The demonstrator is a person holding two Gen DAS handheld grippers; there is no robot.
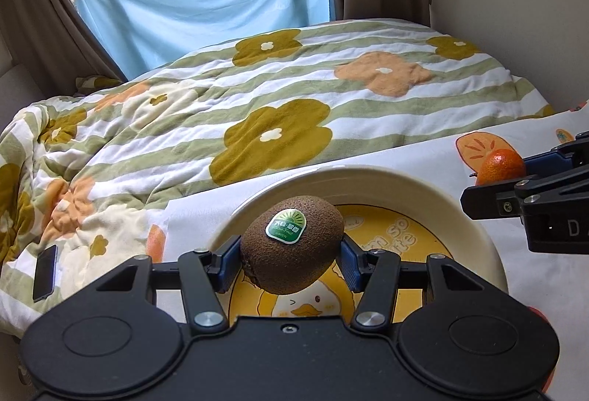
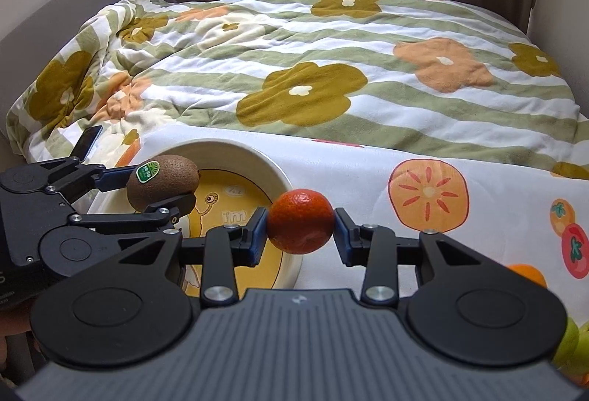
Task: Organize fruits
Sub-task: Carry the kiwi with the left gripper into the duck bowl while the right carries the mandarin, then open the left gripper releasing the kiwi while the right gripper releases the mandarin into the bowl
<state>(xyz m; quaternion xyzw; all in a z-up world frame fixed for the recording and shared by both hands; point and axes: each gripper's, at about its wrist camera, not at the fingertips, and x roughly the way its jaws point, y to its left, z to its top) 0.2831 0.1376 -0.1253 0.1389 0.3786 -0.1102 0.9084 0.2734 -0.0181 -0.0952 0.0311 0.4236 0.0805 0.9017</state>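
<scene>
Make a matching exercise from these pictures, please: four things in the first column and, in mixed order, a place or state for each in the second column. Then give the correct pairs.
Column 1
1. kiwi
2. mandarin
3. bowl
4. phone

Column 2
A. lies on the flowered quilt, at the left
B. clamped in the right hand-held gripper
C. clamped in the left hand-held gripper, above the bowl
D. stands on the fruit-print cloth, no fruit seen in it

Pairs: 1-C, 2-B, 3-D, 4-A
</scene>
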